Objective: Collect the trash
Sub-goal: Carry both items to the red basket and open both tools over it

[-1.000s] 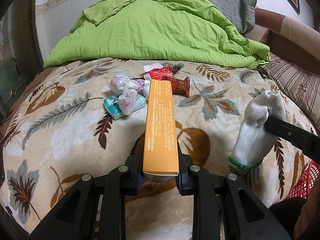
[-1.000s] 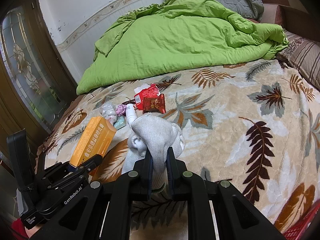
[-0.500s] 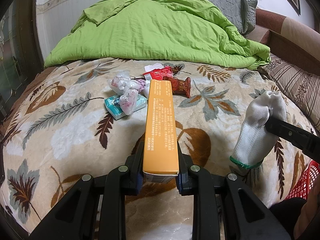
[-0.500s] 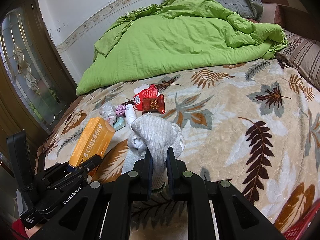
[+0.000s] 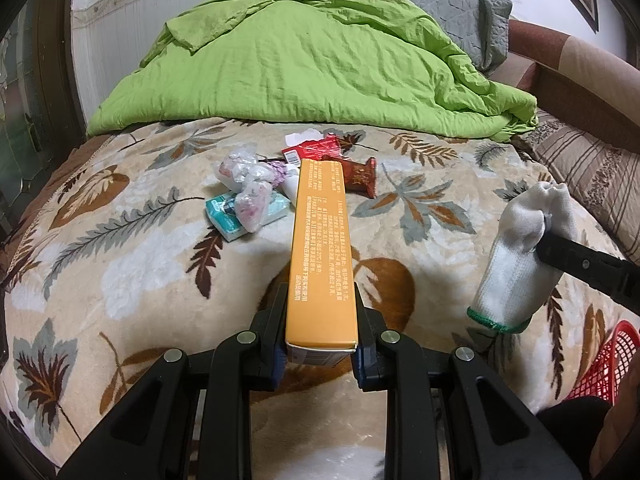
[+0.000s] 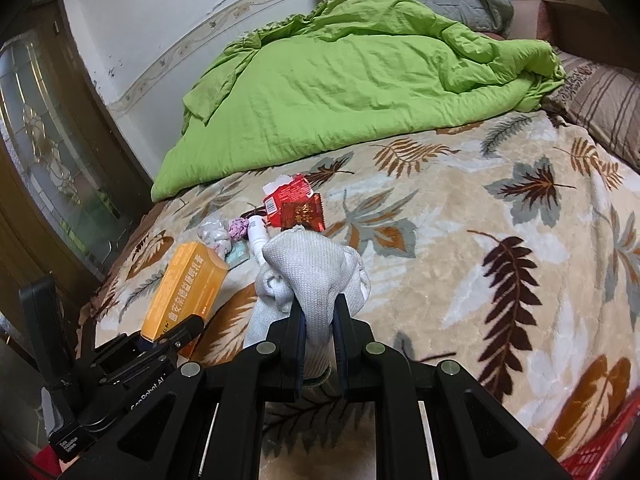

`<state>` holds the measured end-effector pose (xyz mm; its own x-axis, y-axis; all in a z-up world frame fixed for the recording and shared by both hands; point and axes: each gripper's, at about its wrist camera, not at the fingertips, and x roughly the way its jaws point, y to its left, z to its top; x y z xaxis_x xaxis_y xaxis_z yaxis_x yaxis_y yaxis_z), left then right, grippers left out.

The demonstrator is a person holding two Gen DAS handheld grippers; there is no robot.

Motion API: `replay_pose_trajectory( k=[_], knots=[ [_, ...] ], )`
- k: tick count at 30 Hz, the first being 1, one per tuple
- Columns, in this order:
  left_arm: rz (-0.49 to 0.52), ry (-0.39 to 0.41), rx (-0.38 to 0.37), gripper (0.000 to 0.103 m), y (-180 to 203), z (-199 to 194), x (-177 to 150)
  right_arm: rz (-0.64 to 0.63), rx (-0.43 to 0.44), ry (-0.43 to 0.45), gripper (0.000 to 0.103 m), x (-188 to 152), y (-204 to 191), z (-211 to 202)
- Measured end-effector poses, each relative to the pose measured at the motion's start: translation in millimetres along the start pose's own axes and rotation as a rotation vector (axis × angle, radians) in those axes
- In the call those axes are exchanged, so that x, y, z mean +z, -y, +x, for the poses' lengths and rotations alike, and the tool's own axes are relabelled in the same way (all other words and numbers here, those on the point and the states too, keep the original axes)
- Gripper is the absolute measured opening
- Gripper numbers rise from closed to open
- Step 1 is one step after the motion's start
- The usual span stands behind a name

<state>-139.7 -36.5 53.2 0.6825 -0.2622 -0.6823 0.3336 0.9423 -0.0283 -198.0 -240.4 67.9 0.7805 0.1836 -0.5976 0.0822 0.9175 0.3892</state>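
Note:
My left gripper (image 5: 320, 312) is shut on a long orange box (image 5: 320, 248), held above the bed; the box also shows in the right wrist view (image 6: 184, 292). My right gripper (image 6: 318, 320) is shut on a white knit glove (image 6: 312, 276) with a green cuff, also seen in the left wrist view (image 5: 524, 248). Further back on the blanket lie a red wrapper (image 5: 316, 148), a dark red packet (image 5: 360, 176), crumpled plastic (image 5: 244, 184), a teal tissue pack (image 5: 224, 212) and a small white bottle (image 6: 256, 232).
A leaf-patterned blanket (image 5: 120, 248) covers the bed. A green duvet (image 5: 304, 60) and a grey pillow (image 5: 440, 4) lie at the back. A red basket (image 5: 600, 364) is at the lower right. A glass-panelled door (image 6: 44, 152) stands at the left.

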Motion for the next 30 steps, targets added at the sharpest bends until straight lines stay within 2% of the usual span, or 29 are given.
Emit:
replay_pose_trajectory(
  k=[8, 16, 23, 30],
  knots=[
    [0.025, 0.000, -0.117, 0.024, 29.1, -20.2, -3.1, 0.044, -0.014, 0.019, 0.014, -1.4, 21.6, -38.9],
    [0.108, -0.011, -0.266, 0.024, 86.9, -47.3, -3.1, 0.111, -0.080, 0.046, 0.014, -11.1, 69.9, -101.0],
    [0.239, -0.046, -0.438, 0.024, 165.7, -71.7, -8.9, 0.181, -0.250, 0.083, 0.015, -37.4, 137.6, -183.4],
    [0.375, -0.147, -0.626, 0.024, 257.8, -82.9, -30.4, 0.273, -0.391, 0.072, 0.016, -72.1, 193.4, -238.7]
  ],
)
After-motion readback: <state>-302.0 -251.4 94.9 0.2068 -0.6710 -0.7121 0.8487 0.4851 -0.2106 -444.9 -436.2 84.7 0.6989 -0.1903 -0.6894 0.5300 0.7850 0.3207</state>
